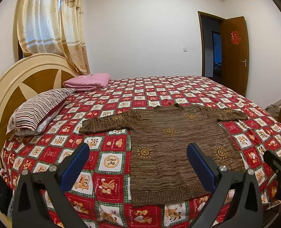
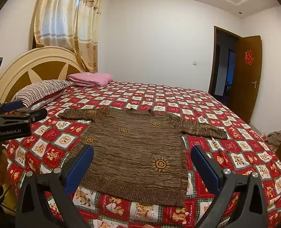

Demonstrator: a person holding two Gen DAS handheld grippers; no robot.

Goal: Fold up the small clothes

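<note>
Hovering both tongs spread wide, left tongs (image 1: 138, 152) and right tongs (image 2: 142, 153) gripping nothing, I see the brown sweater (image 2: 138, 152) flat on the bed (image 2: 235, 146), sleeves out, collar at twelve o'clock.

Brown streaky sweater (image 1: 171, 152) with orange-yellow sun motifs, on a bedspread (image 1: 110, 98) checked red and white with green plaid lines and orange bears. Pillow (image 1: 39, 108) striped brown, red and white. Pink blanket (image 1: 89, 81). Headboard (image 1: 26, 79) cream and tan. Curtain (image 1: 53, 26) cream, floral. Door (image 1: 234, 57) brown, red emblem.
</note>
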